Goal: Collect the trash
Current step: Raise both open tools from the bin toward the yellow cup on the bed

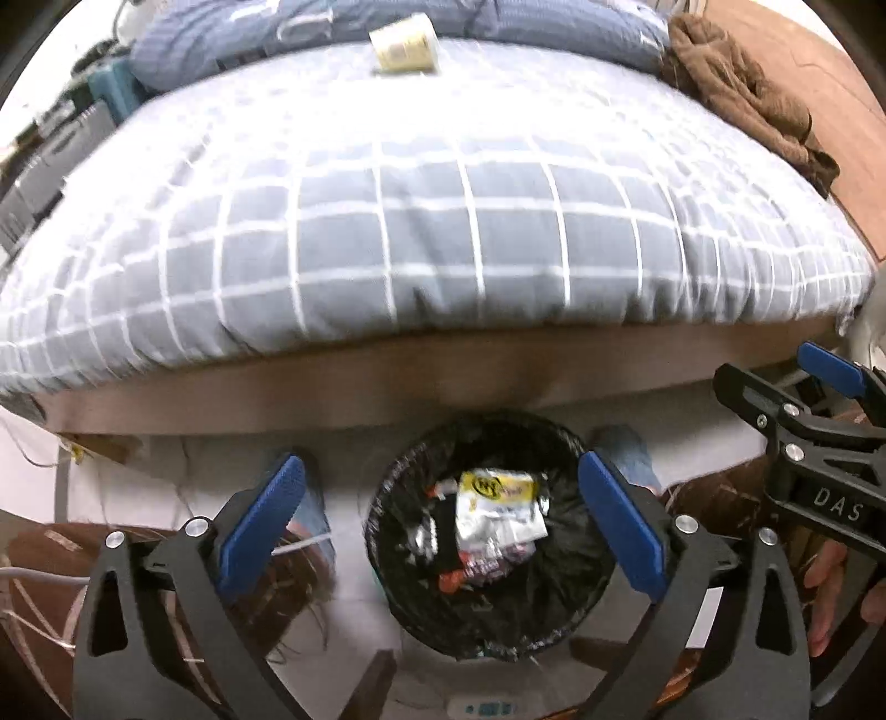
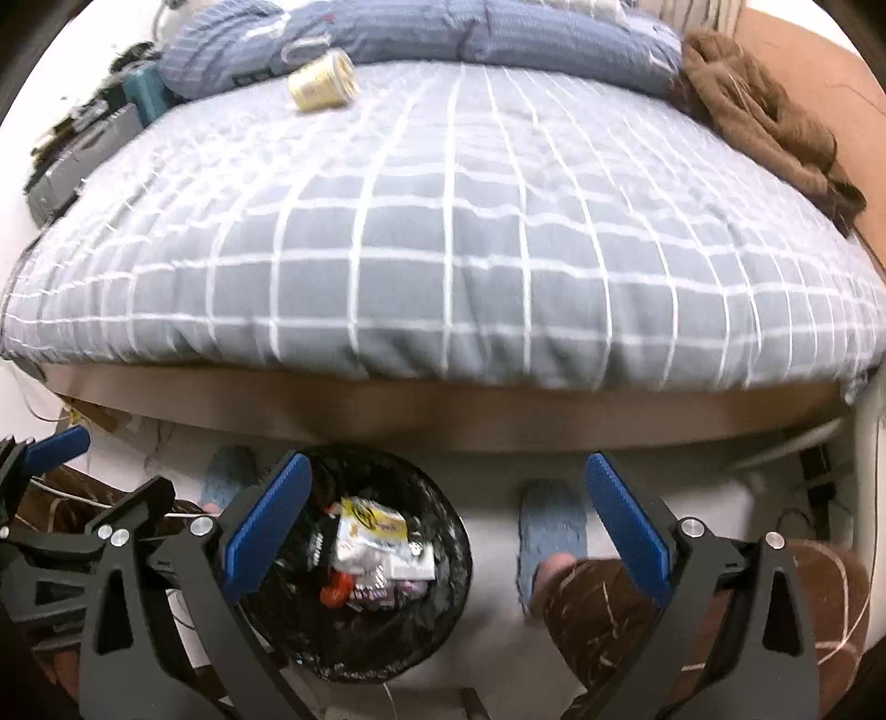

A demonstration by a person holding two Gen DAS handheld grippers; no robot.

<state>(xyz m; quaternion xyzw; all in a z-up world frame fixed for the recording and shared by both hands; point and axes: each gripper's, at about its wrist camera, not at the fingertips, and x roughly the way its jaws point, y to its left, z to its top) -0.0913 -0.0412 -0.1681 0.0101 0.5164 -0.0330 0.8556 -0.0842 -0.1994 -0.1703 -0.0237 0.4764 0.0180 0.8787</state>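
A black-lined trash bin (image 1: pixel 570 620) stands on the floor below the bed's foot and holds several wrappers, one white and yellow (image 1: pixel 498 512). My left gripper (image 1: pixel 443 531) is open and empty right above the bin. My right gripper (image 2: pixel 443 531) is open and empty, just right of the bin (image 2: pixel 443 620); it also shows at the right edge of the left wrist view (image 1: pixel 797 387). A pale yellow paper cup (image 1: pixel 403 44) lies on its side far up the bed near the pillows, also in the right wrist view (image 2: pixel 324 80).
A grey checked duvet (image 2: pixel 443 232) covers the bed above a brown frame (image 2: pixel 443 415). Blue pillows (image 2: pixel 498 27) lie at the head, a brown garment (image 2: pixel 769 127) at right. The person's blue slippers (image 2: pixel 551 520) stand beside the bin. Dark boxes (image 2: pixel 72 166) sit left of the bed.
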